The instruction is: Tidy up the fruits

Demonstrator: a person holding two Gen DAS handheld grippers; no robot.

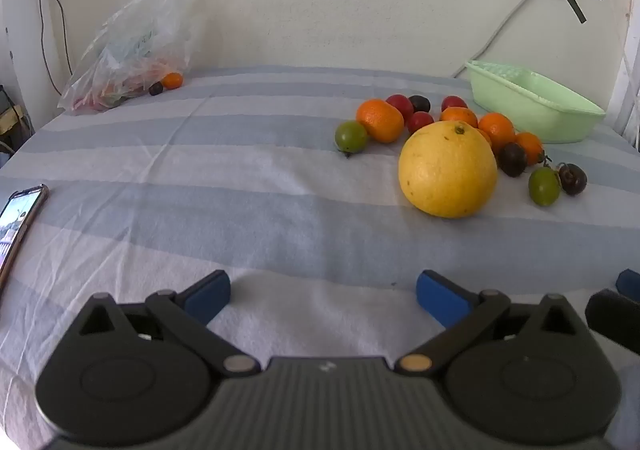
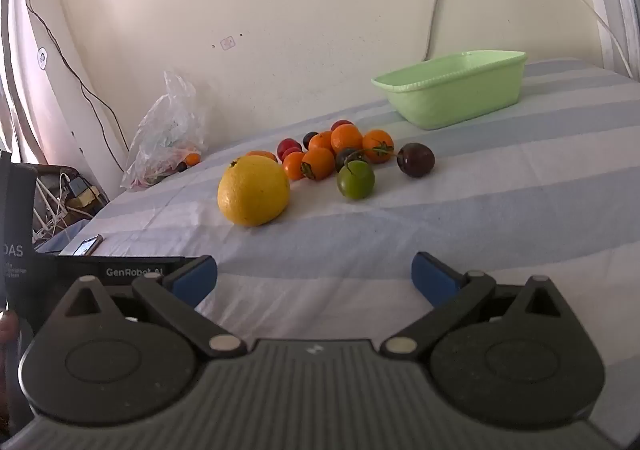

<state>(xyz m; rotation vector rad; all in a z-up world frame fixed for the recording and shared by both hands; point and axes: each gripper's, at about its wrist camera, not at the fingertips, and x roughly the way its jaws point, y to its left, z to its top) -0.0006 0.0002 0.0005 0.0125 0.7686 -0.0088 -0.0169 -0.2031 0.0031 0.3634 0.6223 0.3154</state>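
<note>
Sorting appears not yet begun: left gripper (image 1: 322, 292) and right gripper (image 2: 314, 278) hover spread and empty at the bed's near edge, fruit pile (image 2: 340, 154) loose mid-surface, green basin (image 2: 452, 90) vacant by the far edge, so the nearest yellow citrus (image 2: 253, 190) likely calls for a wide grasp.

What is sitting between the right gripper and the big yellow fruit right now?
Nothing visible. Only bare striped cloth lies between the open right gripper and the big yellow fruit; the smaller fruits sit behind and beside it.

Cut off at left edge: phone (image 1: 18, 226). Unclear contents inside plastic bag (image 1: 132, 46), far left of yellow citrus (image 1: 448, 169).
</note>
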